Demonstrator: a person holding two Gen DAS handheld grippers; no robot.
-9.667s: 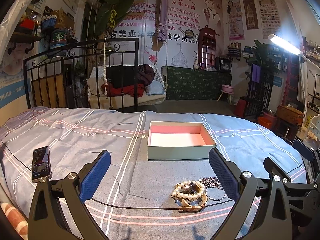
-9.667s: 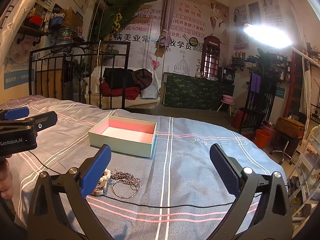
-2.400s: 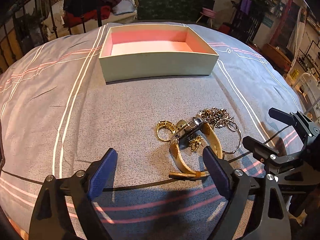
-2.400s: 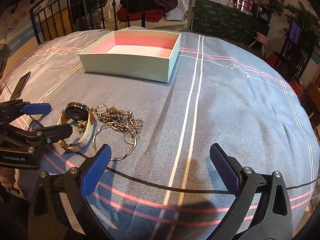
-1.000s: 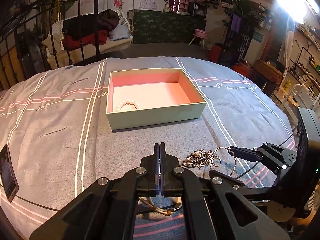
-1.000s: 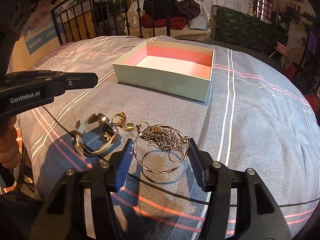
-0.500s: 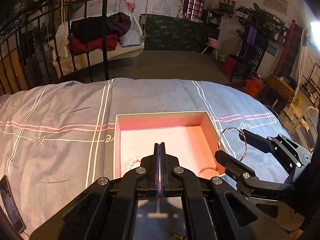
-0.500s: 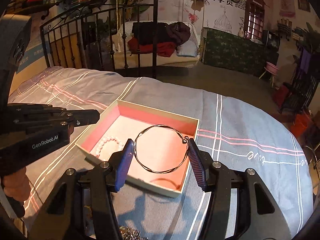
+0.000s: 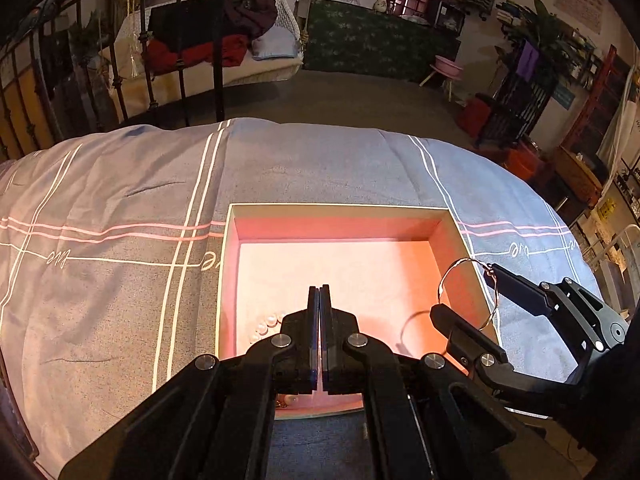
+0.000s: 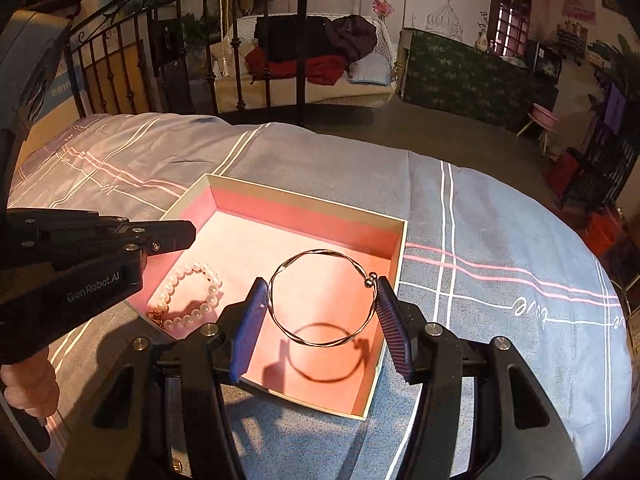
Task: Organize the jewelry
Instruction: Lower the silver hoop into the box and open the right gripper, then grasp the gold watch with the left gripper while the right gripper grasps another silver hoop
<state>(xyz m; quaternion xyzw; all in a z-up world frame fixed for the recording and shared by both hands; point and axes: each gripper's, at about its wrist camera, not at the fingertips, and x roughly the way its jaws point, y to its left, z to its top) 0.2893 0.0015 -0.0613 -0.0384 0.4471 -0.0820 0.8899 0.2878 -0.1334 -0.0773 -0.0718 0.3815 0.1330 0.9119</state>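
Observation:
A pale green box (image 10: 304,199) with a pink inside lies open on the bed. A pearl bracelet (image 10: 192,296) rests in its near left corner. My right gripper (image 10: 321,286) is shut on a thin twisted silver bangle (image 10: 320,252), held flat between the blue pads above the box's near right part. In the left wrist view the same bangle (image 9: 464,261) hangs in the right gripper (image 9: 464,292) over the box's (image 9: 340,206) right wall. My left gripper (image 9: 319,300) is shut over the box, with nothing seen between its fingers; it partly hides the pearls (image 9: 266,324).
The box sits on a grey-blue bed cover (image 10: 500,240) with white and pink stripes. A black iron bed frame (image 10: 240,40) stands behind it, and the bed drops to the floor at the far edge. A hand (image 10: 28,384) grips the left gripper's handle.
Both grippers have moved forward from the jewelry pile to above the box. The right one lifted the silver bangle off the cover and carries it. The left one stayed shut.

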